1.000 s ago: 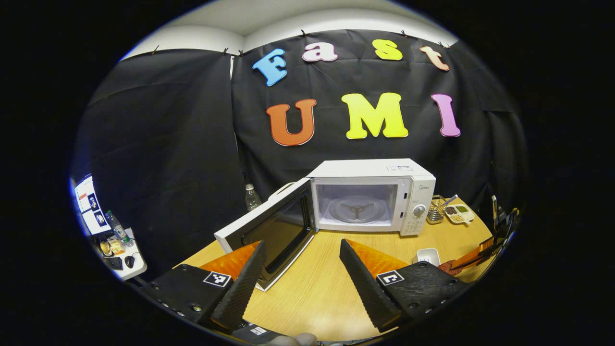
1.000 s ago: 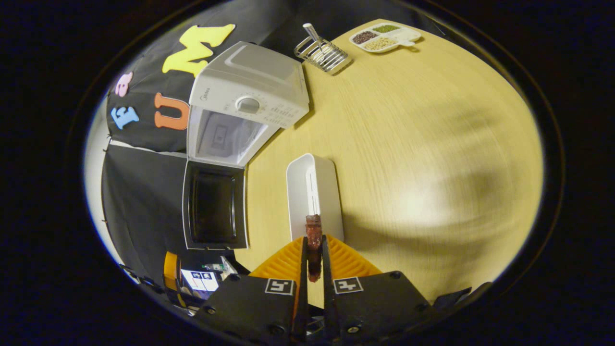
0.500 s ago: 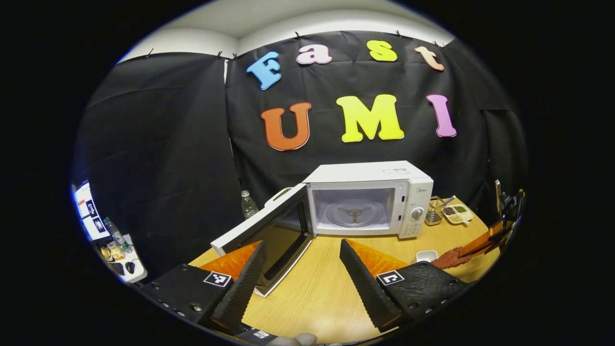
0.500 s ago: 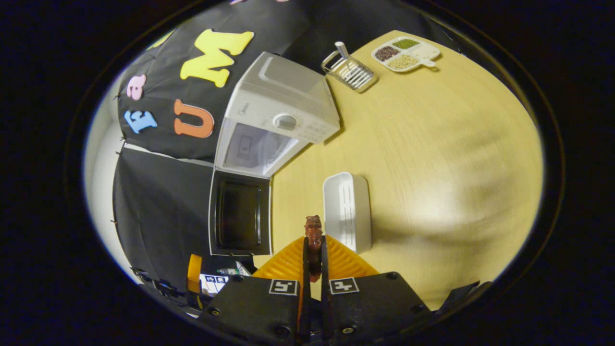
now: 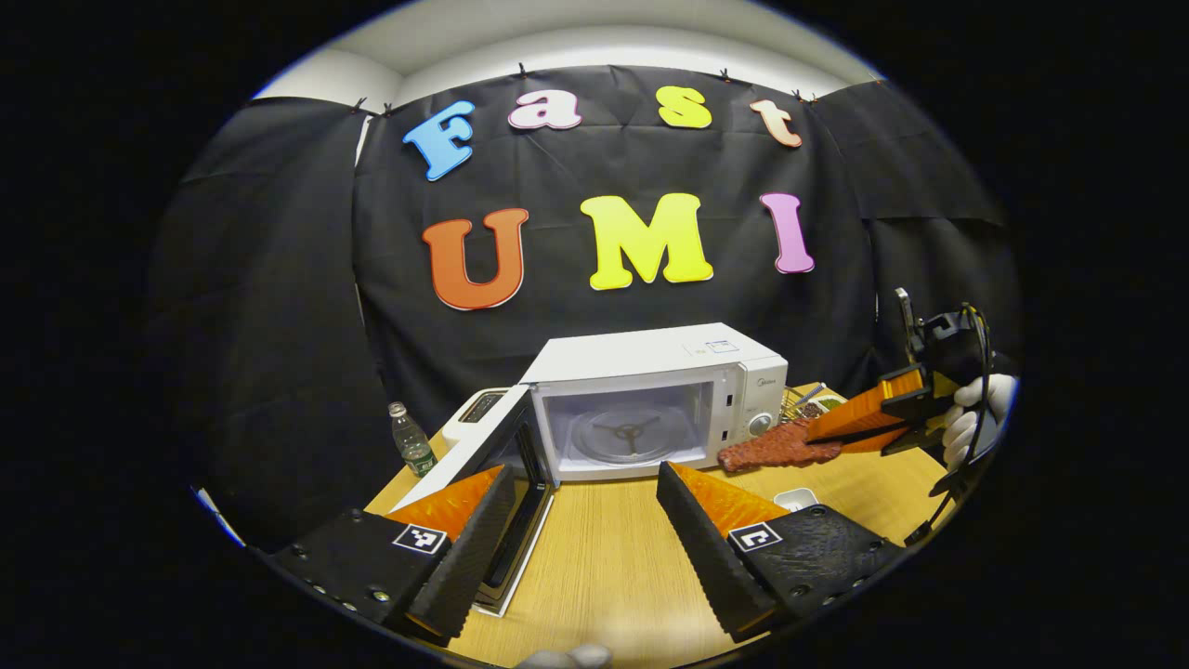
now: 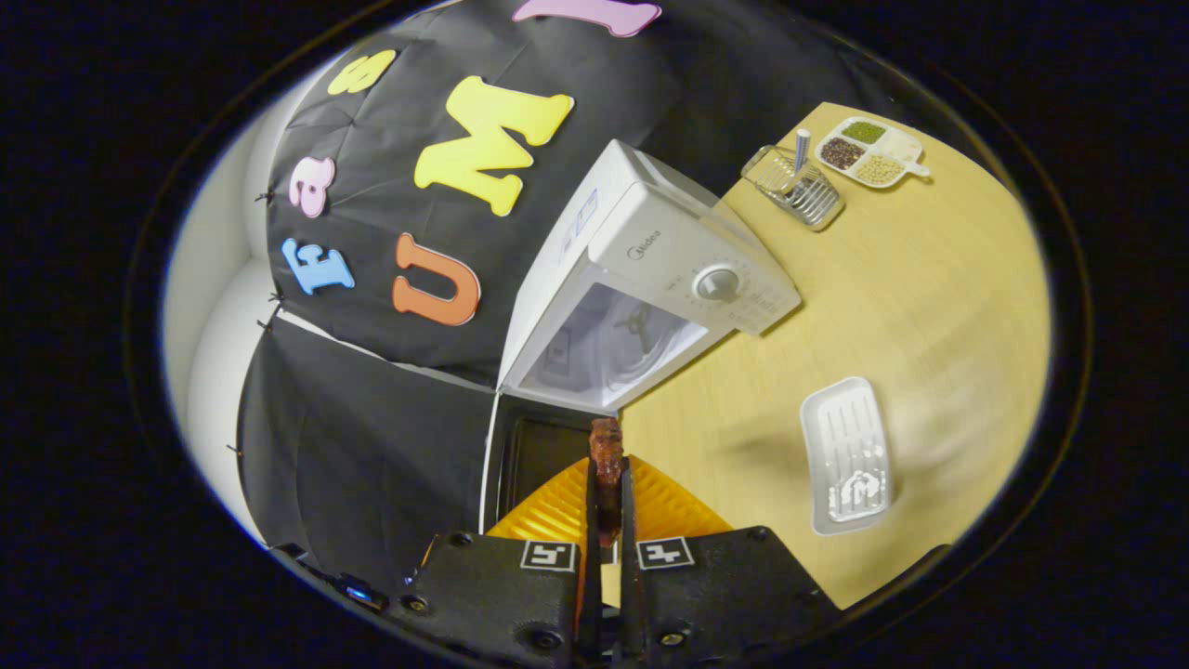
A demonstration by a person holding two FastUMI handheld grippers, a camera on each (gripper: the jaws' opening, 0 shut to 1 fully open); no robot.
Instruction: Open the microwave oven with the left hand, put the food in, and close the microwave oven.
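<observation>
Your right hand-held gripper (image 6: 606, 483) clamped on the meat strip (image 6: 606, 444) at frame centre, microwave (image 6: 650, 279) door edge just beyond, your left hand-held gripper (image 5: 581, 520) spread apart over bare desk (image 5: 604, 557).

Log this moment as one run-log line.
microwave door: open | left gripper: open, idle | right gripper: shut on meat strip, near cavity | white tray: empty

Evenly lit from above, soft tabletop (image 6: 929, 307) shadows, fisheye-warped edges.
</observation>
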